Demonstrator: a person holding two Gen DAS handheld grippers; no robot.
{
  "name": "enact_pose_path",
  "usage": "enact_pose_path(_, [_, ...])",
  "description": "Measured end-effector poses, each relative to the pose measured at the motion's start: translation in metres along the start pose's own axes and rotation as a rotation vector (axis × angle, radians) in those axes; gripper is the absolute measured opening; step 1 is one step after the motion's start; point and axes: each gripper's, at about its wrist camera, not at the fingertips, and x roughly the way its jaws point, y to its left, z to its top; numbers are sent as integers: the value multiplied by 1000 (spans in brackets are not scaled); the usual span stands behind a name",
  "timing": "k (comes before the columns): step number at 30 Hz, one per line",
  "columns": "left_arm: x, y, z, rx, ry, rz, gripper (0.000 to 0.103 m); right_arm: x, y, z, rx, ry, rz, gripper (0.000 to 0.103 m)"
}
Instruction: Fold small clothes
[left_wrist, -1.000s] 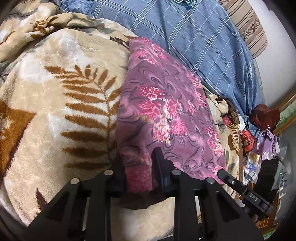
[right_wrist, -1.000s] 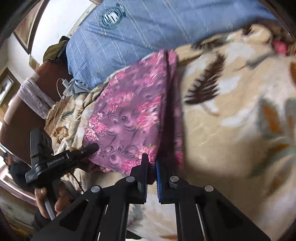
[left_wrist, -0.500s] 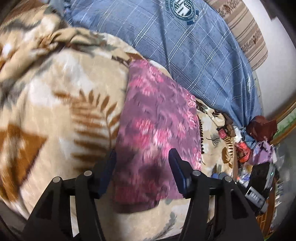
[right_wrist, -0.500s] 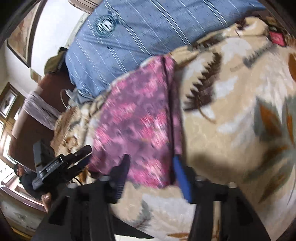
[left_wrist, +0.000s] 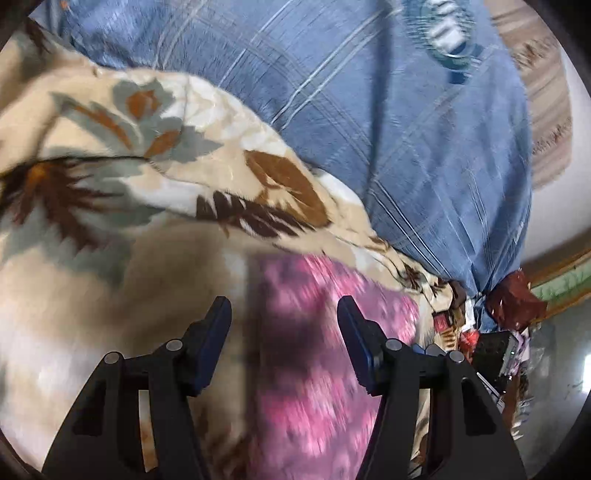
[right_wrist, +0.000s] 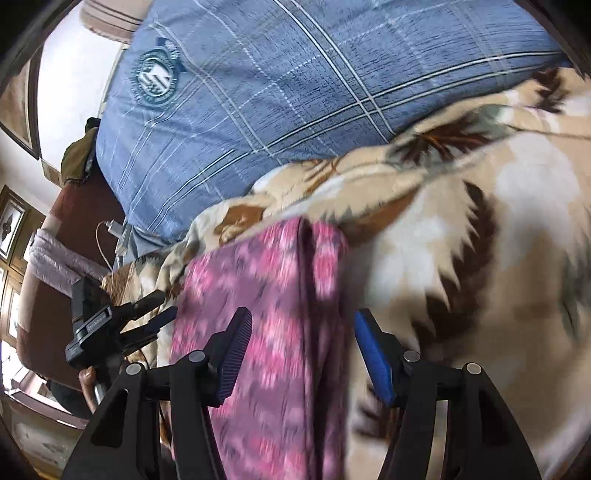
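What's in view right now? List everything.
cloth: one, pink floral, folded, on the blanket under both grippers
blanket: one, beige with brown leaves, under the cloth
pillow: one, blue plaid with round crest, behind the blanket
cable: one, white, left of the pillow
clutter: several, mixed, far right, blurred
left gripper: black, open, holds nothing
right gripper: black, open, holds nothing
hand: one, holding the left gripper
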Motion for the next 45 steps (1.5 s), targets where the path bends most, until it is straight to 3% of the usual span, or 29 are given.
enact_pose_path(3, [27, 14, 6, -65, 53, -89, 54, 27, -8, 23, 11, 34, 26, 60])
enact_pose_path(4, [31, 14, 5, -71, 66, -105, 34, 36, -13, 29, 22, 45, 26, 53])
enact_pose_path(5, [32, 10, 4, -58, 66, -101, 31, 45, -18, 34, 38, 65, 21, 45])
enact_pose_path(6, [28, 6, 4, -37, 51, -94, 28, 52, -23, 37, 54, 80, 37, 23])
enact_pose_path(8, [17, -6, 6, 1, 14, -123, 26, 49, -20, 39, 46, 55, 84, 12])
enact_pose_path(10, [22, -11, 5, 31, -7, -88, 26, 35, -13, 41, 7, 3, 86, 10])
enact_pose_path(12, [38, -12, 1, 91, 2, 33, 27, 33, -16, 41, 21, -10, 65, 10])
enact_pose_path(15, [36, -13, 0, 99, -8, 63, 36, 59, -23, 34, 9, 46, -24, 14])
enact_pose_path(16, [26, -19, -1, 117, -27, 91, 36, 60, -22, 33, 0, 49, -43, 25])
enact_pose_path(18, [-3, -37, -13, 204, -125, 182, 45, 38, -17, 28, 17, 14, -67, 31])
enact_pose_path(19, [-17, -47, -23, 250, -169, 226, 58, 22, -13, 24, 20, -17, -54, 34])
enact_pose_path(20, [-32, -58, -38, 292, -206, 277, 62, -2, -6, 13, 30, -60, -39, 39])
enact_pose_path(21, [-41, -65, -51, 318, -219, 304, 62, -15, -2, 4, 32, -76, -32, 54])
enact_pose_path(22, [-53, -75, -74, 348, -227, 329, 62, -28, 4, -8, 28, -83, -32, 60])
enact_pose_path(27, [-84, -94, -194, 460, -286, 442, 76, -76, 29, -108, -28, -87, -119, 63])
enact_pose_path(30, [-100, -93, -258, 455, -295, 497, 76, -91, 32, -173, -19, -60, -130, 63])
enact_pose_path(32, [-110, -93, -284, 453, -279, 544, 76, -101, 34, -208, -12, -38, -149, 63])
enact_pose_path(33, [-119, -96, -295, 452, -282, 575, 76, -106, 38, -221, -19, -31, -157, 63])
enact_pose_path(36, [-145, -112, -314, 469, -304, 574, 76, -124, 56, -244, -67, -31, -179, 63])
enact_pose_path(39, [-168, -128, -331, 487, -354, 620, 76, -149, 79, -254, -142, -83, -190, 63])
enact_pose_path(45, [-199, -149, -341, 504, -408, 592, 76, -180, 117, -257, -216, -164, -197, 64])
